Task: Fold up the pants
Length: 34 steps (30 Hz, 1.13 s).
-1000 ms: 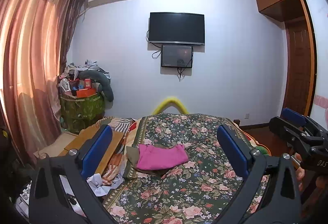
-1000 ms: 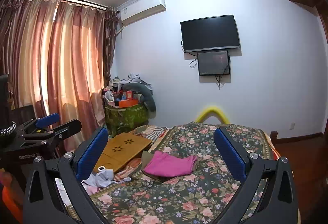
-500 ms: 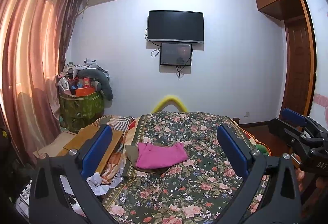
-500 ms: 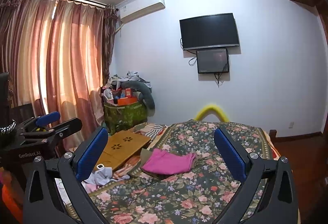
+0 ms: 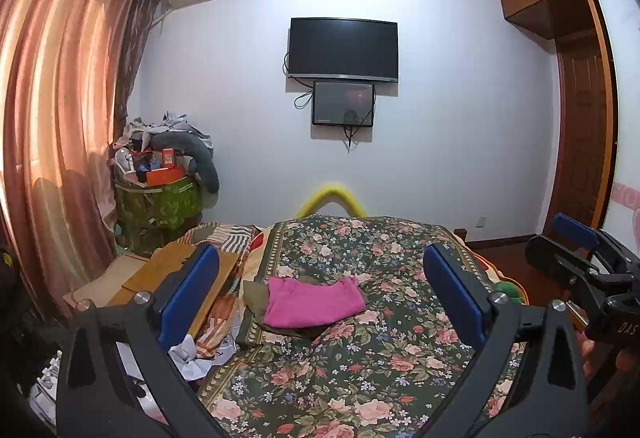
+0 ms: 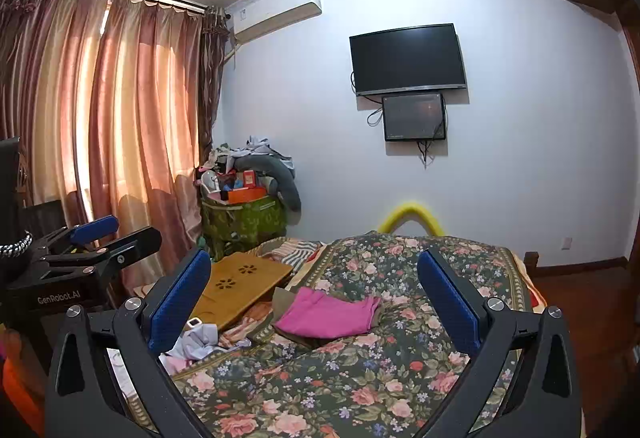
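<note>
Pink pants (image 5: 312,302) at 12 o'clock, well ahead of left gripper (image 5: 320,286) and right gripper (image 6: 316,294); long axis 9–3; both spread, empty; neither clearly nearer.

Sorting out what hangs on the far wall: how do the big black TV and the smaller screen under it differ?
The TV is wider and larger; the smaller screen is compact. The TV hangs above, the smaller screen directly below, its top meeting the TV's bottom edge. The TV looks uniformly black, while the smaller screen looks greyer with a faint reddish glint. Both are dark, wall-mounted rectangles with loose cables beside them.
</note>
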Tool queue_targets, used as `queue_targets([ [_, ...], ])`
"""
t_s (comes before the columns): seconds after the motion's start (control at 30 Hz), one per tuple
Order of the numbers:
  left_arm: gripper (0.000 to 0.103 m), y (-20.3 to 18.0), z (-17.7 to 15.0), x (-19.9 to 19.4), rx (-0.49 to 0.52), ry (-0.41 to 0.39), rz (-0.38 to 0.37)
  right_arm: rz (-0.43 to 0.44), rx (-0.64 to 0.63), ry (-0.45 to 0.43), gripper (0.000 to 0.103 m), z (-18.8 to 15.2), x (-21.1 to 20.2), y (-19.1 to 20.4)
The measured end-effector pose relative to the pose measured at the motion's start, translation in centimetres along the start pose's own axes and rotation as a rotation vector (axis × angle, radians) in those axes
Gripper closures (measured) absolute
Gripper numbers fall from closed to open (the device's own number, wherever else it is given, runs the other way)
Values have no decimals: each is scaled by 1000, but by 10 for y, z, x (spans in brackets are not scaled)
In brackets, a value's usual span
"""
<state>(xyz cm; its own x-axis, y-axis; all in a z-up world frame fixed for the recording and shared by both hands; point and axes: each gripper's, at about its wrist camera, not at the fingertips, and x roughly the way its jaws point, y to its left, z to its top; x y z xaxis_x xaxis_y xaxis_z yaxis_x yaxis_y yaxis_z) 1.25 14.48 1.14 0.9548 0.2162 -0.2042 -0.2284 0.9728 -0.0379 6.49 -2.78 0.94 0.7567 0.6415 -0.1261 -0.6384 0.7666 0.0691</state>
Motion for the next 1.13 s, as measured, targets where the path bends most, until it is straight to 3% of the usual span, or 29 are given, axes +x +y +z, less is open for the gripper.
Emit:
queue_targets([
  [1.13,0,-8,-5,8,10,22,-28,-11,14,8,0,-5,3,0],
])
